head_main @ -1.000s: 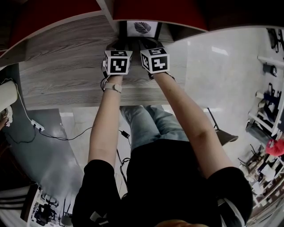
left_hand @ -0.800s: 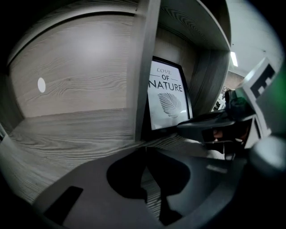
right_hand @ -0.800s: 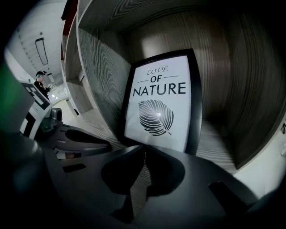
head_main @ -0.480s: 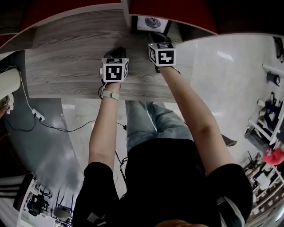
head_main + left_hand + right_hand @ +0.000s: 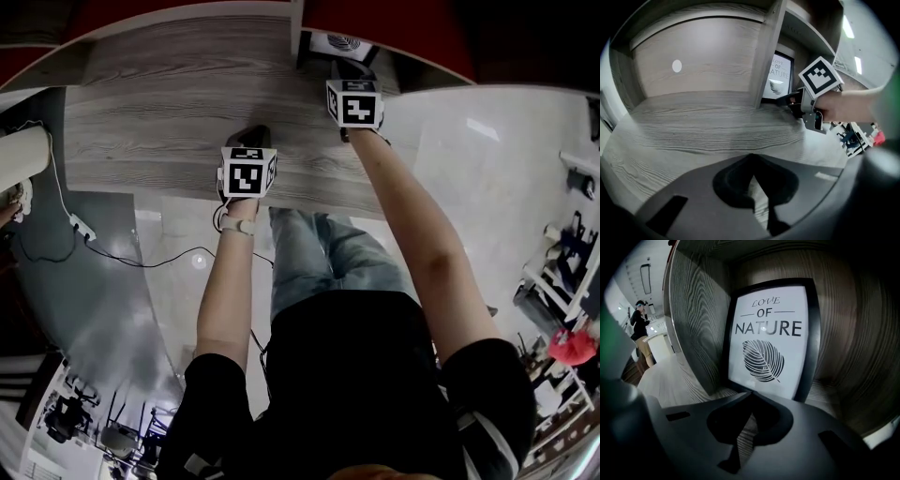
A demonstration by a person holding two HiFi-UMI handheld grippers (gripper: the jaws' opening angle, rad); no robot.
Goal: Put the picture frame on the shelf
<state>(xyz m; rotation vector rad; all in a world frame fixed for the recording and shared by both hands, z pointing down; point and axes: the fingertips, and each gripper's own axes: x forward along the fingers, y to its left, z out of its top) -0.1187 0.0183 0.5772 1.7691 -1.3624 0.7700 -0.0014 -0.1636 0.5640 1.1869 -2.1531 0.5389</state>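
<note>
- Frame (image 5: pixel 768 341): upright at the shelf (image 5: pixel 717 122) bay's back, seemingly placed to stand unaided.
- Right hand-held gripper (image 5: pixel 749 404): closed, empty, just before the frame.
- Left hand-held gripper (image 5: pixel 752 177): just closed, empty, well left of the frame.

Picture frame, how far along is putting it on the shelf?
Done, it seems: the picture frame stands upright inside a compartment of the shelf. In hand: nothing. The right hand-held gripper is shut right in front of the frame with nothing between its jaws. The left hand-held gripper is shut and empty over the bare board beside that compartment. Left: probably only drawing both away.
</note>
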